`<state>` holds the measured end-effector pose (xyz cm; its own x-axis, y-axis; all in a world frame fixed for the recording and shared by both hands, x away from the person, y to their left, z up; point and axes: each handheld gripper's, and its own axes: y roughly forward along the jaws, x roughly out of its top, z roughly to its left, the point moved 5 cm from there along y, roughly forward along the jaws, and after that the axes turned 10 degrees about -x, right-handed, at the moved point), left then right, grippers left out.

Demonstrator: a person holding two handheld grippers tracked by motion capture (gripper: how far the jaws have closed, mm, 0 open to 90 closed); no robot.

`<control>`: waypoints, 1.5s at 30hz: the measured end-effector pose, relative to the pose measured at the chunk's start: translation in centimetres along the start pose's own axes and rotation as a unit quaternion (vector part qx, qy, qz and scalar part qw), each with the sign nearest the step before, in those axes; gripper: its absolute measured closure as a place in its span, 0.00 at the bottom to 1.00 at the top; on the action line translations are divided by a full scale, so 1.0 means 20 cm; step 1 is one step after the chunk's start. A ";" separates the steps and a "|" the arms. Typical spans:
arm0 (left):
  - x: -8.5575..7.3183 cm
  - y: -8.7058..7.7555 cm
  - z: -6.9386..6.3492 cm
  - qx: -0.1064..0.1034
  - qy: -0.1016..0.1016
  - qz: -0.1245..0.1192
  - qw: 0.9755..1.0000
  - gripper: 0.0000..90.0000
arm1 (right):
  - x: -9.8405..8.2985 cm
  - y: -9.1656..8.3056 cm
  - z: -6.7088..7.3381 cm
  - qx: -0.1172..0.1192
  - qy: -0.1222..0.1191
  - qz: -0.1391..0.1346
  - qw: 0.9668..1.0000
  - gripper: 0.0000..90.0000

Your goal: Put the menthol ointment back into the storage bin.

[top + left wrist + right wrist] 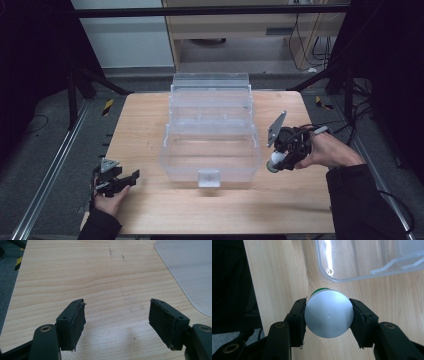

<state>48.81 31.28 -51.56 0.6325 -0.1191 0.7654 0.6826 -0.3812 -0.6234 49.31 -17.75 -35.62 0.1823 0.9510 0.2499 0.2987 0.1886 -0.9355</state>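
The table (pixel 150 210) is pale, matt wood with visible grain. At its 12 o'clock, the box (pixel 210 150) is clear glossy plastic. The cap (pixel 328 316) looks smooth, satin silver.

Left tool (pixel 117 315) gapes wide; right tool (pixel 328 315) clamped

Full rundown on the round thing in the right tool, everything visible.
The small round container with a pale grey-white end face and a green band behind it looks cylindrical, smooth and matte, probably plastic. A tiny dimple marks the middle of its flat end, which faces the right gripper view's camera. The right tool clamps it, a black pad against each side. In the high view it hangs low over the light wooden table, just right of the clear plastic tiered box, apart from it. Whether it touches the table is unclear.
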 end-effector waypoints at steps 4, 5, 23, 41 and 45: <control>0.00 0.00 0.00 0.000 0.000 0.001 1.000 0.32 | 0.03 0.00 -0.03 0.001 0.001 0.000 1.000 0.56; 0.00 0.00 0.00 -0.001 0.000 0.000 1.000 0.32 | 0.04 0.00 -0.04 0.002 0.002 -0.003 1.000 0.56; 0.00 0.00 0.00 -0.003 -0.001 -0.001 1.000 0.32 | 0.18 0.05 -0.14 0.004 -0.010 -0.017 1.000 0.56; 0.00 0.00 0.00 -0.004 -0.001 -0.002 1.000 0.32 | 0.29 0.16 -0.17 0.008 -0.033 -0.017 0.999 0.56; 0.00 0.00 0.00 -0.003 -0.001 -0.001 1.000 0.32 | 0.31 0.20 -0.17 0.011 -0.036 -0.011 0.999 0.56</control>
<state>48.82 31.35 -51.54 0.6313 -0.1160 0.7668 0.6820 -0.3875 -0.6202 54.79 -11.92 -36.96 0.1074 0.9614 0.2533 0.2812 0.2150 -0.9353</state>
